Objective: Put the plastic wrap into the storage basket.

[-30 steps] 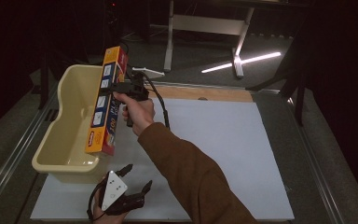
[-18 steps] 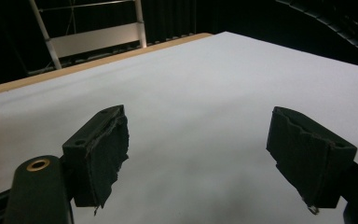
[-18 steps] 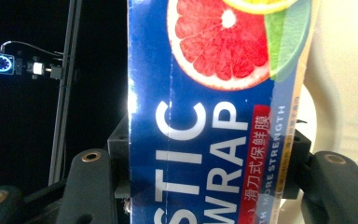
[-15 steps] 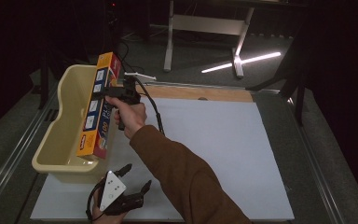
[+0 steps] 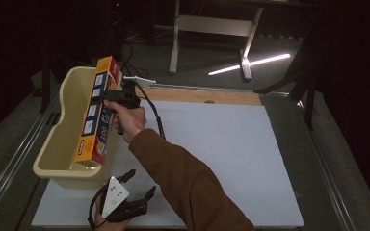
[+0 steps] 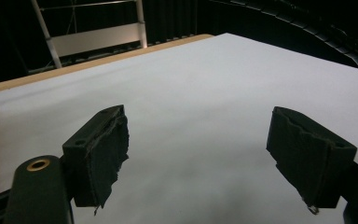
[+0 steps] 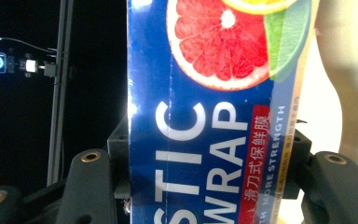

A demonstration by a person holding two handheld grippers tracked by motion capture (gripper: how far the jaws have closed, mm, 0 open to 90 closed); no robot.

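Holding the long orange-and-blue cardboard plastic-wrap box (image 5: 98,113) mid-length in my right tool (image 5: 112,96), tilted over the cream plastic tub (image 5: 62,125), I judge it light, stiff, crushable; left tool (image 5: 134,185) gapes, empty.

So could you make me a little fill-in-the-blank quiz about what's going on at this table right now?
1. The right gripper is clamped on a long box of plastic ____.
2. That box is tilted, its lower end inside the cream-coloured ____.
3. The left gripper rests near the table's front edge with its jaws ____ and nothing between them.
4. The fruit pictured on the box in the right gripper view is a cut ____.

Missing words: wrap; tub; open; grapefruit
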